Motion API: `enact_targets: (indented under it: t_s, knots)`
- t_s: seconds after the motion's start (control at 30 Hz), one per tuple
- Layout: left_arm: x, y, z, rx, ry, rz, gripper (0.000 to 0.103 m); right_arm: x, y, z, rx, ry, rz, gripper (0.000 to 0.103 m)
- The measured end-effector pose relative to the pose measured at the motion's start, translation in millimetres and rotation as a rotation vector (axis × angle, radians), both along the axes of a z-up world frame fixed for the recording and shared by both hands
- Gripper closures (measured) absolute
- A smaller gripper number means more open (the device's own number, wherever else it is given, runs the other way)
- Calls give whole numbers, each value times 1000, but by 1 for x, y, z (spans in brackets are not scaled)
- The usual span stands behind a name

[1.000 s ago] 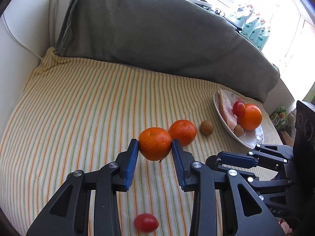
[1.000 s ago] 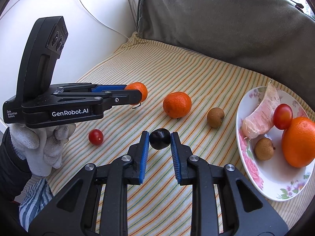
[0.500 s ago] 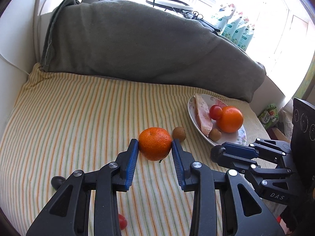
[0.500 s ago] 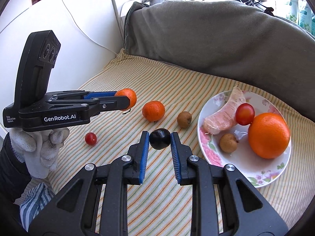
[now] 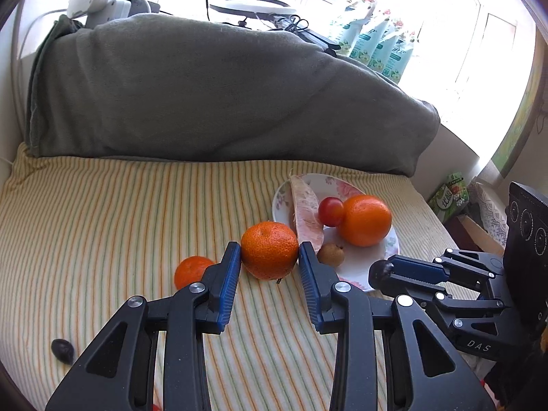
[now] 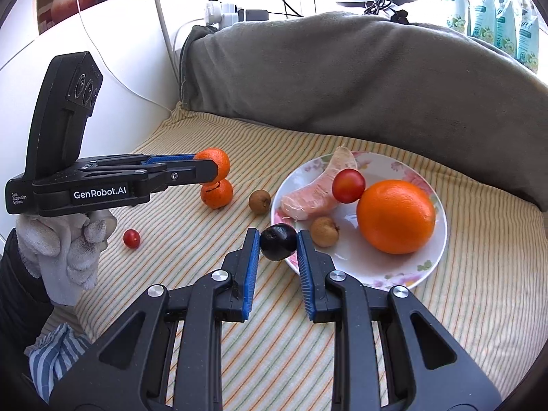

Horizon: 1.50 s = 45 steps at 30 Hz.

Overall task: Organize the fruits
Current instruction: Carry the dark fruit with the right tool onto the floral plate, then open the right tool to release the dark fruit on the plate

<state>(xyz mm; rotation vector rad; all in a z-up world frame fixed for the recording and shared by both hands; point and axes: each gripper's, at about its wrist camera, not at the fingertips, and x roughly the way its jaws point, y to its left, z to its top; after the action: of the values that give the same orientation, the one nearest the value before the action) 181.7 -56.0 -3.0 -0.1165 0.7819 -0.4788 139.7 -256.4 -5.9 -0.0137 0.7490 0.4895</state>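
Left claw (image 5: 269, 257) clamps a mandarin (image 5: 269, 251) between both blue pads, jaws only partly apart, fruit clear of the striped cloth (image 5: 102, 212). Mandarin: round, slightly flattened, bright orange, pebbled skin; a small dark stem bit shows at its lower edge, pointing down and toward me. No real long axis.

Right claw (image 6: 278, 245) is closed nearly all the way on a small dark plum (image 6: 278, 241), glossy purple-black, roughly round, held at the near left rim of the plate (image 6: 435, 257). Which way it points I cannot tell.

On the plate: a big orange (image 6: 395, 216) at right, a red cherry tomato (image 6: 348, 185) touching it and resting on a pale pink pomelo wedge (image 6: 308, 198), whose long axis runs from near left to far right. A brown longan (image 6: 324, 231) sits near the plum.

On the cloth, left of the plate: another longan (image 6: 259, 201), a second mandarin (image 6: 216, 193) and, nearer, a tomato (image 6: 131, 238). A second dark plum (image 5: 62, 350) lies near left.
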Motion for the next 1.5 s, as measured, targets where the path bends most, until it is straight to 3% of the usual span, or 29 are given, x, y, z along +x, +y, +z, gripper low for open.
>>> enact_targets:
  t_s: [0.87, 1.5]
  knots:
    - [40, -81, 8, 12, -6, -126, 70, 16, -30, -18, 33, 29, -48, 80]
    - [52, -96, 6, 12, -6, -153, 70, 23, -35, -23, 40, 38, -47, 79]
